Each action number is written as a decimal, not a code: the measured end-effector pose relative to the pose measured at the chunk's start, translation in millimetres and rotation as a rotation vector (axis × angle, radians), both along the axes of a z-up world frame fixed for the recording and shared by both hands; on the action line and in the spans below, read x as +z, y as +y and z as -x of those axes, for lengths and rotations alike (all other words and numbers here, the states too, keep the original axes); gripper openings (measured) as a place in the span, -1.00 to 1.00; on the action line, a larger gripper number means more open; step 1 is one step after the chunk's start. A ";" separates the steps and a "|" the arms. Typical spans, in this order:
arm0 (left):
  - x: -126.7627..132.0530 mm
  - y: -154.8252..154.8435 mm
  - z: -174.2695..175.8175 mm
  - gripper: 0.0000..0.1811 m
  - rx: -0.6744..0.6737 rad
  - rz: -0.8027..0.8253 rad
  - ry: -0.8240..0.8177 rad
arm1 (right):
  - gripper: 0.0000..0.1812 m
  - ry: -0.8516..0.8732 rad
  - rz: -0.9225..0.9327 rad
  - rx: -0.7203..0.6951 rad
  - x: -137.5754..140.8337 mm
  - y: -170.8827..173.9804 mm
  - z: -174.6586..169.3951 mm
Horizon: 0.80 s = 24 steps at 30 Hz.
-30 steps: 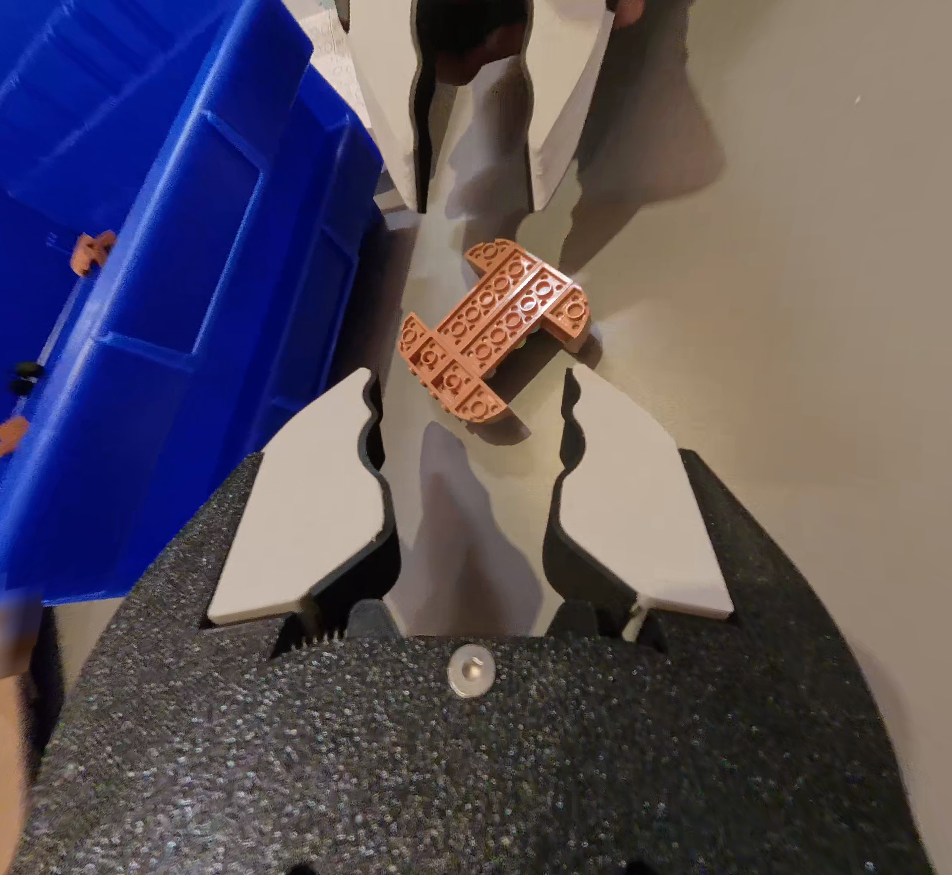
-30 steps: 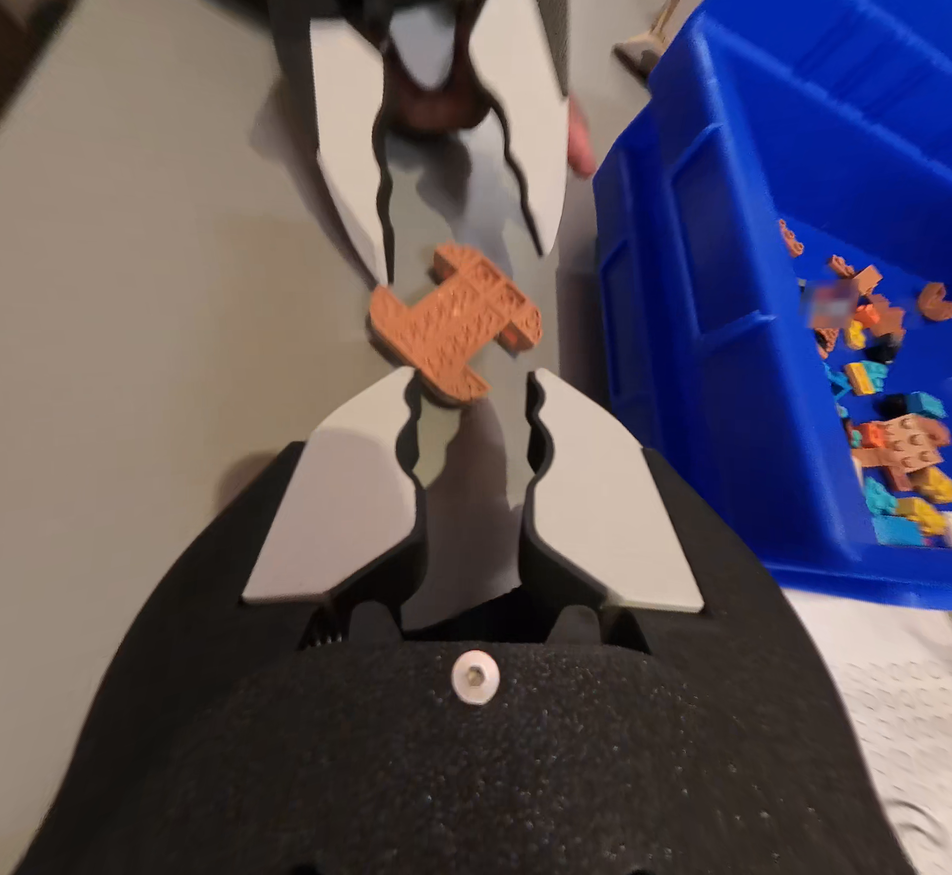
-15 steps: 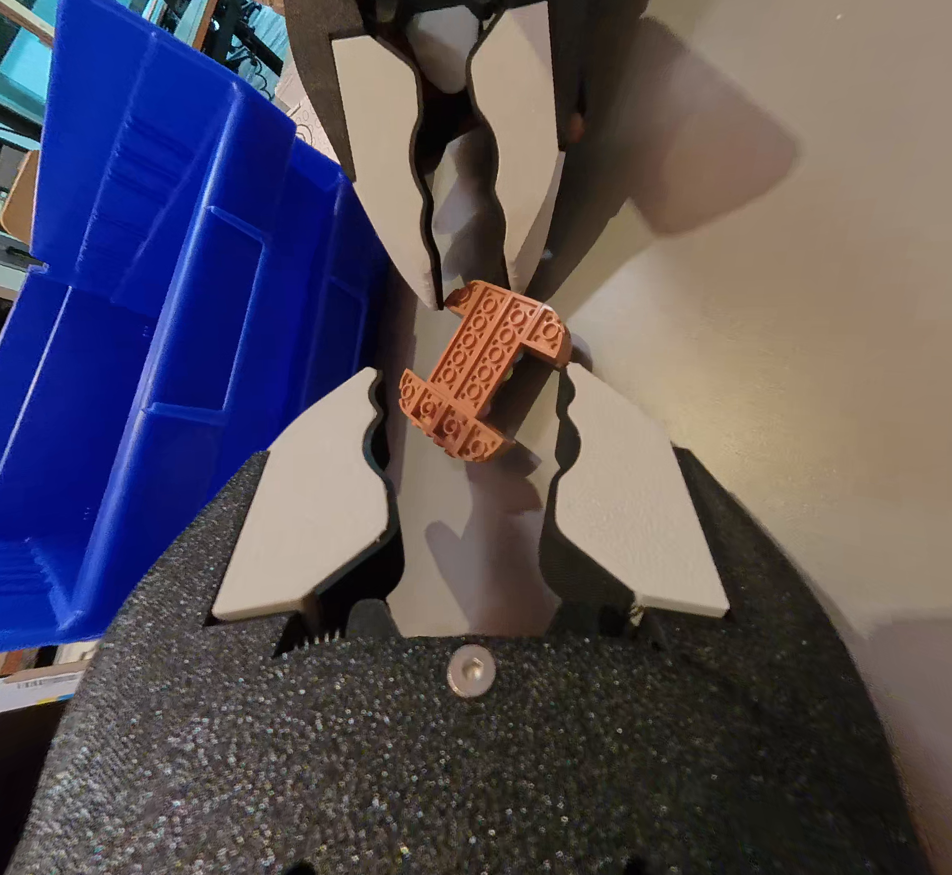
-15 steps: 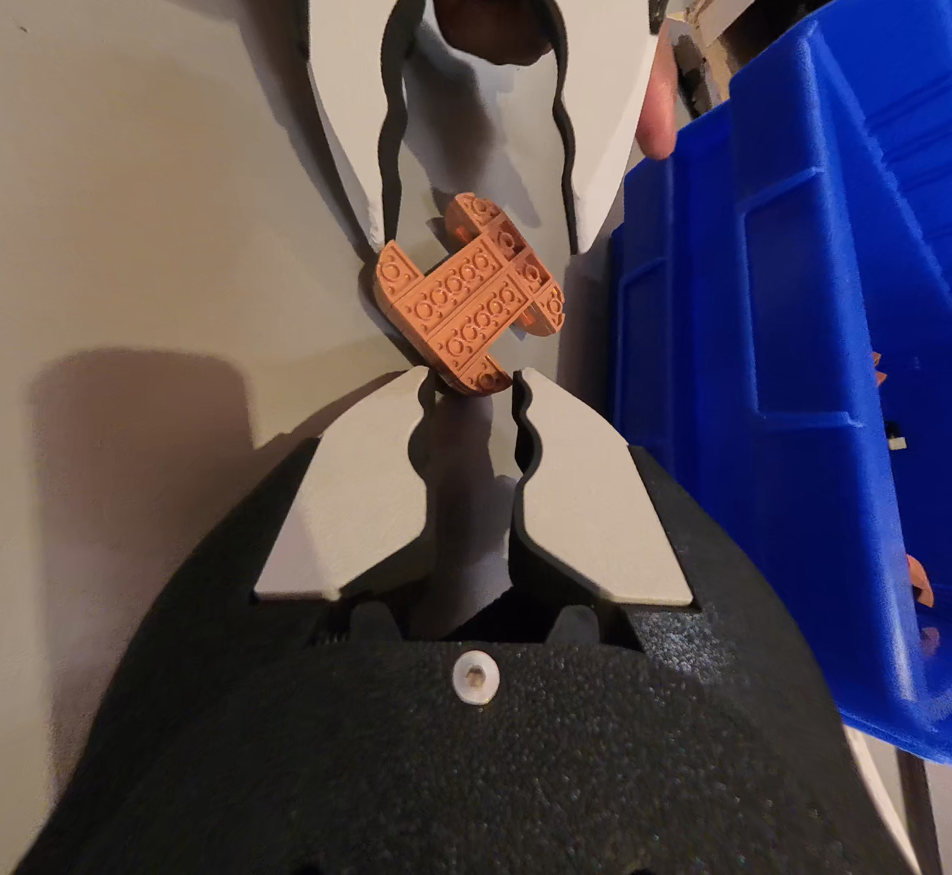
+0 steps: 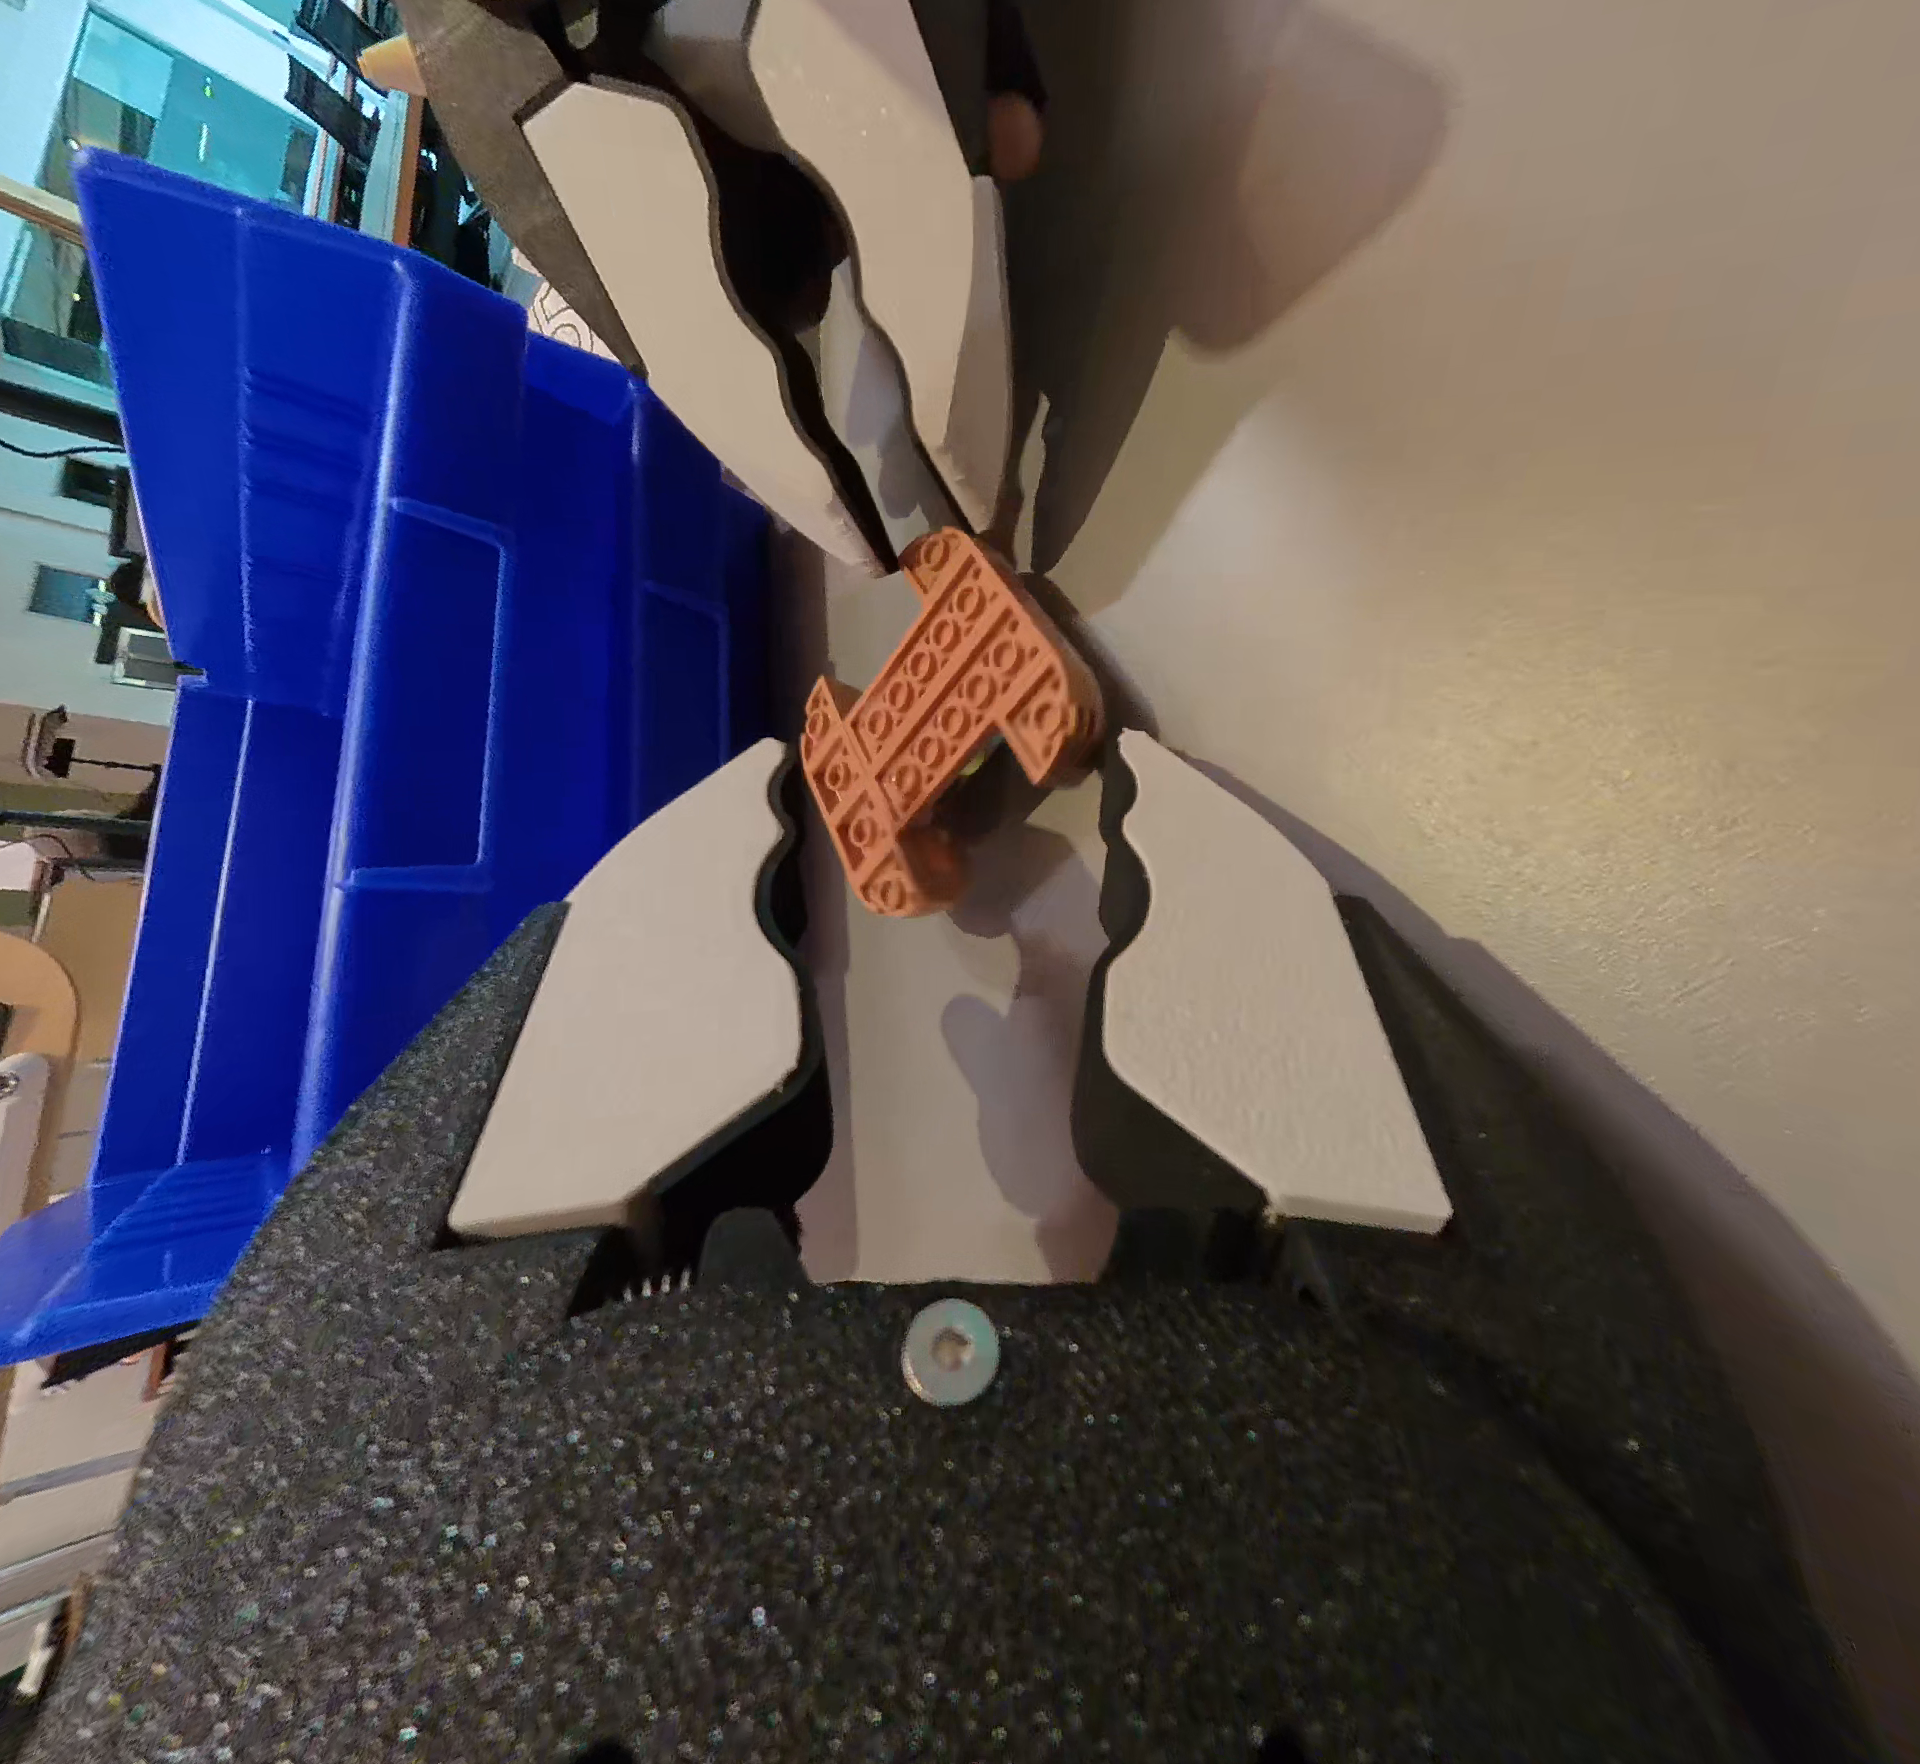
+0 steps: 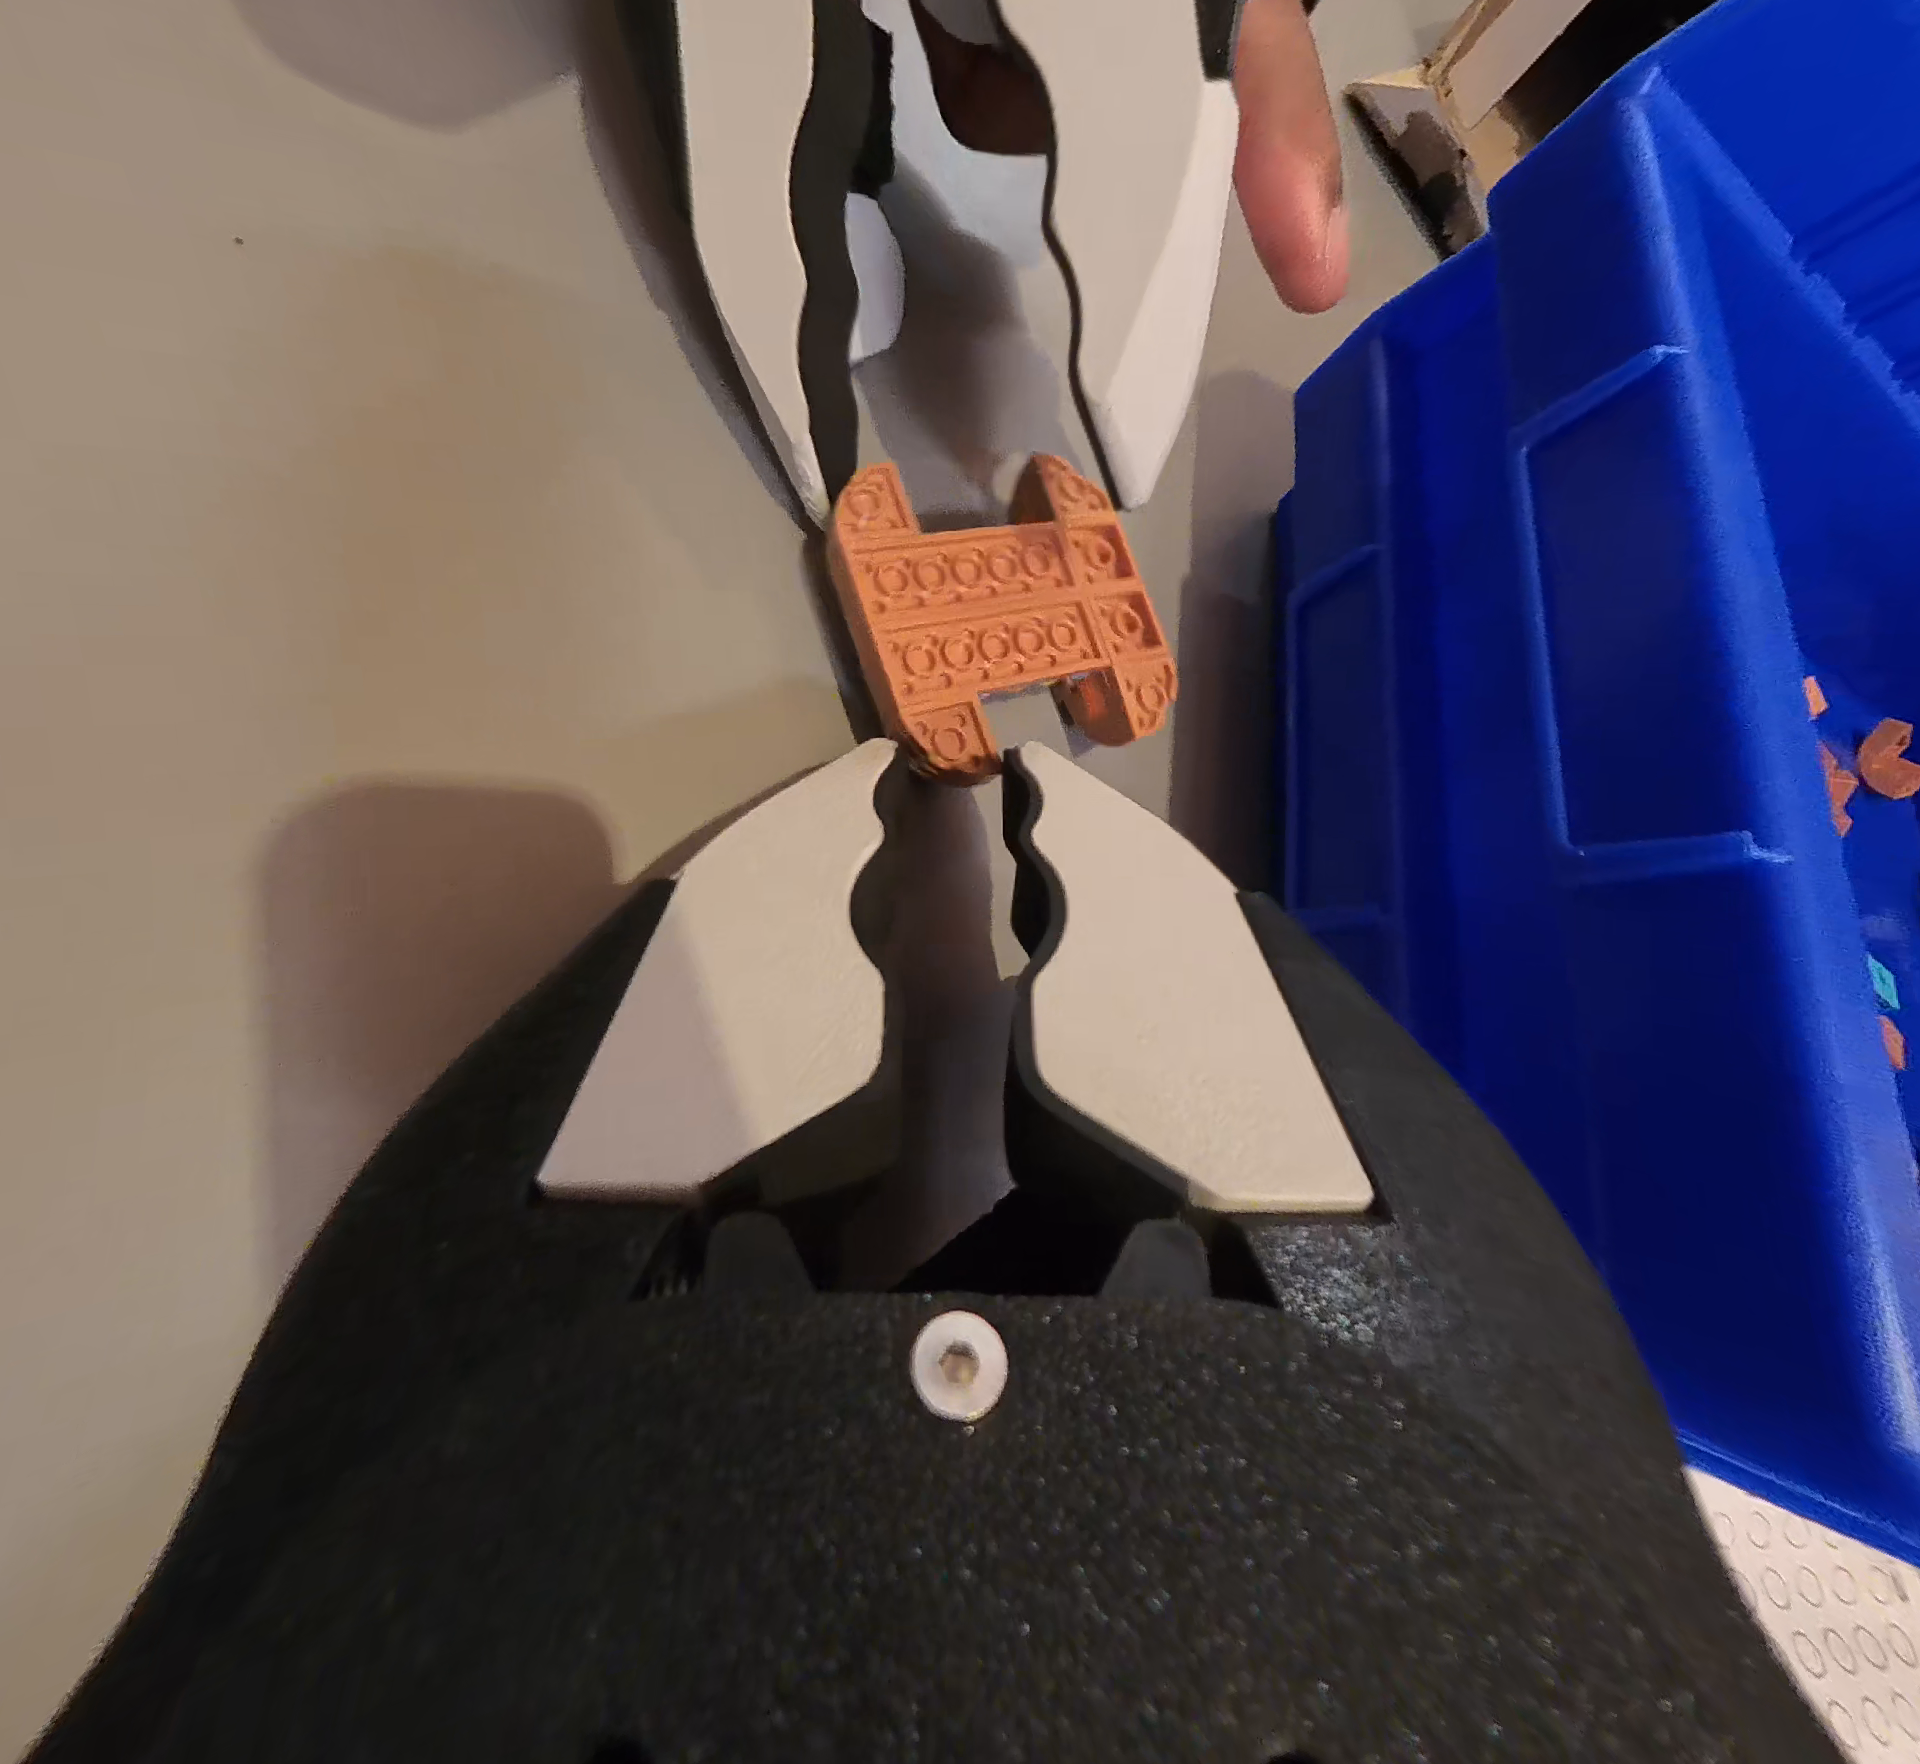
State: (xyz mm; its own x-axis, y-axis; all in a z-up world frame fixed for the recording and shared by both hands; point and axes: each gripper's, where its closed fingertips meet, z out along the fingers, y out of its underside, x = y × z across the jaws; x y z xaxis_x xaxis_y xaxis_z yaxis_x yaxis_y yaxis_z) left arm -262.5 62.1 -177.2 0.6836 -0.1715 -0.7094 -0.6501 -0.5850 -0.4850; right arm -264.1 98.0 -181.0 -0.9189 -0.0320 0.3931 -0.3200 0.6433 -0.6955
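Both tongs meet at the brick (image 6: 1000, 618): your right gripper (image 6: 951, 758) is pinched on its near corner, jaws almost together, while your left gripper (image 5: 951, 758) stands wide apart, the brick between its tips, one finger (image 5: 665, 966) close against its edge. Whether that finger truly touches, you cannot tell. Your left view shows the brick (image 5: 951, 717) tilted off the table (image 5: 1558, 675), something dark beneath it too hidden to name; the right view shows its face flat-on instead. Only your right view looks into the bin (image 6: 1662, 779), where small coloured pieces (image 6: 1870, 769) lie blurred at the edge. The left view gives just the bin's (image 5: 416, 675) ribbed outer wall. A fingertip (image 6: 1288, 187) shows beside the far gripper.
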 end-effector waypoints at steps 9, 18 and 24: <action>-2.8 2.3 -4.3 -0.53 -0.028 0.016 0.040 | -0.75 -0.031 -0.006 0.009 -1.5 -1.3 -5.1; -2.4 -4.5 19.4 -0.53 0.112 0.010 0.014 | -0.66 -0.182 -0.129 -0.246 -12.4 -7.4 -1.9; -8.1 -6.4 24.6 -0.71 0.174 0.026 -0.076 | -0.66 -0.221 -0.120 -0.325 -13.5 -16.9 -8.0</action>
